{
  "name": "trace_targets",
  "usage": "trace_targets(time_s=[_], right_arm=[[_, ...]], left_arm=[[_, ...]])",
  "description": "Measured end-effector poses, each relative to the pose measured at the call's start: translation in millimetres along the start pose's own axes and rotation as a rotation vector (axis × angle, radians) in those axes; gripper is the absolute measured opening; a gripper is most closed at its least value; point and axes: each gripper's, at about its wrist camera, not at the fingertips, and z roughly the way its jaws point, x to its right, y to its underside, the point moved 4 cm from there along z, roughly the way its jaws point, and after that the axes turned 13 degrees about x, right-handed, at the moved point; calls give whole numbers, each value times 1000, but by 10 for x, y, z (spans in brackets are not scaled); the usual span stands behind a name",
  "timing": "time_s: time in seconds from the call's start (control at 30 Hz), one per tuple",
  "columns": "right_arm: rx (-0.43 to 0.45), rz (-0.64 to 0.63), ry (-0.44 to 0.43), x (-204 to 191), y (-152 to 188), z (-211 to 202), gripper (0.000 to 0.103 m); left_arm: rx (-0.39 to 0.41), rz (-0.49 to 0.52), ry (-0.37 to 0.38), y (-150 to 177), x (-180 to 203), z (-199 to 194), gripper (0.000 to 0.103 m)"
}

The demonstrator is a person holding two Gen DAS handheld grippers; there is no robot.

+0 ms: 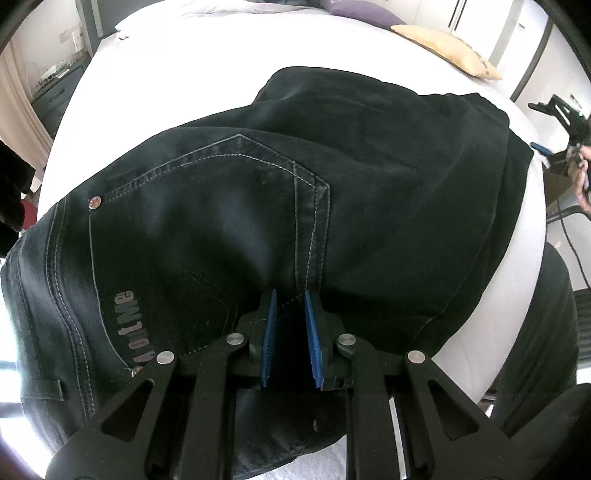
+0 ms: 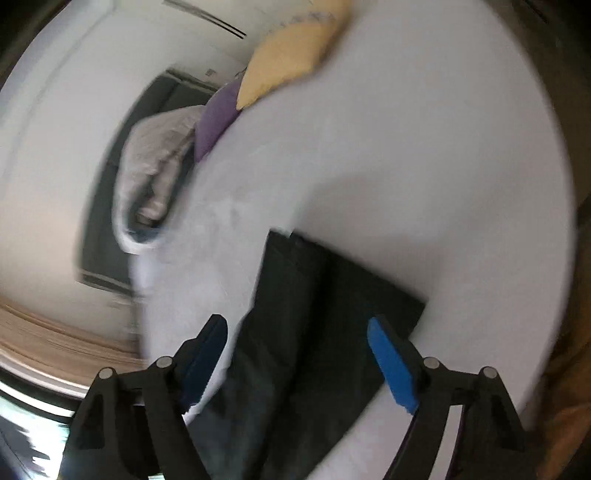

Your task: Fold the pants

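Black jeans [image 1: 258,206] lie folded on a white bed [image 1: 184,85], back pocket with pale stitching up. My left gripper [image 1: 290,299] is at the near edge of the jeans, its blue pads [image 1: 269,332] a narrow gap apart with dark denim between them. My right gripper [image 2: 297,328] is open and empty, held above the leg end of the jeans [image 2: 332,295]; that view is blurred. The right gripper also shows in the left wrist view [image 1: 561,136] off the bed's right side.
A yellow pillow [image 1: 447,48] and a purple pillow [image 1: 354,11] lie at the far end of the bed, with a grey blanket [image 2: 155,155] beside them. A dresser [image 1: 55,96] stands at the left. A chair [image 1: 580,314] and cable are at right.
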Motion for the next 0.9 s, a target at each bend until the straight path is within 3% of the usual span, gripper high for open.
trace_targets(time_s=[0.07, 0.27, 0.33, 0.4, 0.43, 0.47, 0.5, 0.6, 0.7, 0.83, 0.87, 0.9], right_arm=[[-20, 73, -60, 177, 28, 88, 78], [-44, 207, -117, 417, -50, 343, 78], [-65, 204, -102, 389, -71, 428, 78], [-87, 121, -79, 112, -107, 548, 76], [-94, 18, -53, -14, -97, 578, 61], [-104, -58, -31, -139, -101, 679, 34], [-120, -106, -1, -183, -95, 711, 15], [-135, -174, 106, -236, -107, 738, 9], [-131, -346, 259, -459, -143, 607, 8], [-70, -656, 346, -1135, -112, 216, 10], [-46, -778, 374, -1402, -45, 128, 25], [-44, -840, 386, -1546, -14, 110, 59]], left_arm=[[-3, 5, -6, -13, 29, 10, 16], [-7, 5, -16, -23, 62, 14, 16], [-4, 7, -20, -13, 66, 18, 16], [-4, 11, -23, 3, 64, 15, 16], [-3, 12, -25, 5, 64, 5, 16], [-3, 13, -26, 7, 64, 0, 16], [-3, 15, -27, 7, 69, -3, 16], [-1, 11, -24, 22, 67, -12, 16], [5, 7, -20, 37, 59, -20, 16], [11, 2, -12, 44, 25, -20, 16], [11, 2, -12, 43, 23, -16, 16], [12, 2, -11, 40, 18, -14, 16]])
